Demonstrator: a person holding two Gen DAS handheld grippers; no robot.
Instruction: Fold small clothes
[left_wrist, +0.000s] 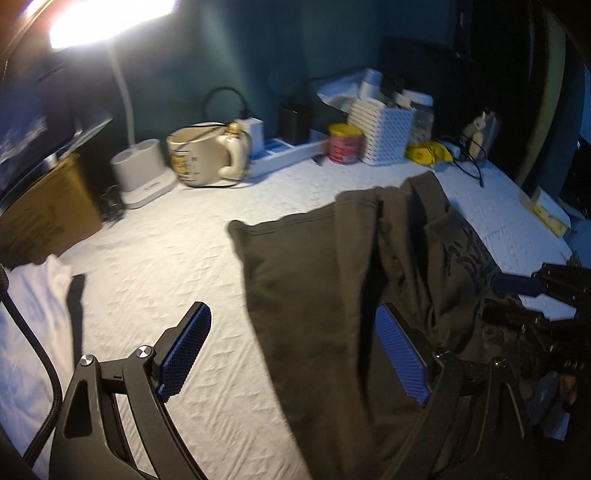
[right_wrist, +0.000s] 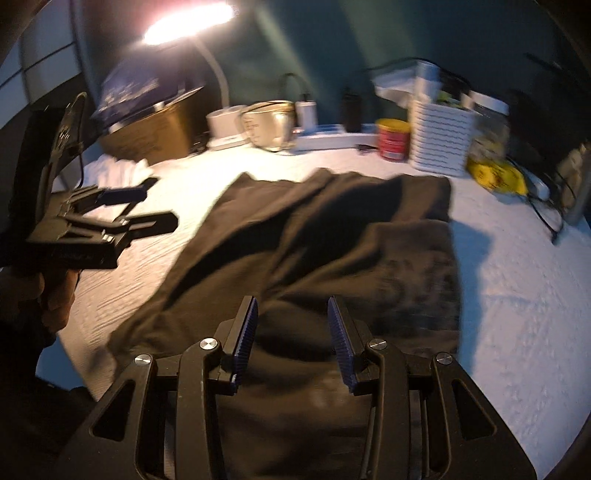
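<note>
Left wrist view: dark olive garment (left_wrist: 332, 295) lies rumpled on the white-covered bench (left_wrist: 166, 258), both tools empty above it.
Left tool (left_wrist: 291, 350) stands wide, nothing between its blue pads; the garment's left edge runs under its right-hand finger. Right tool (right_wrist: 291, 332) is parted to a middling gap, gripping nothing, with cloth lying below. In the right wrist view the left tool appears at 9 o'clock. Cream mug (left_wrist: 199, 155), red tin (left_wrist: 345, 142) and white basket (left_wrist: 384, 129) line the bench at 12 o'clock.
</note>
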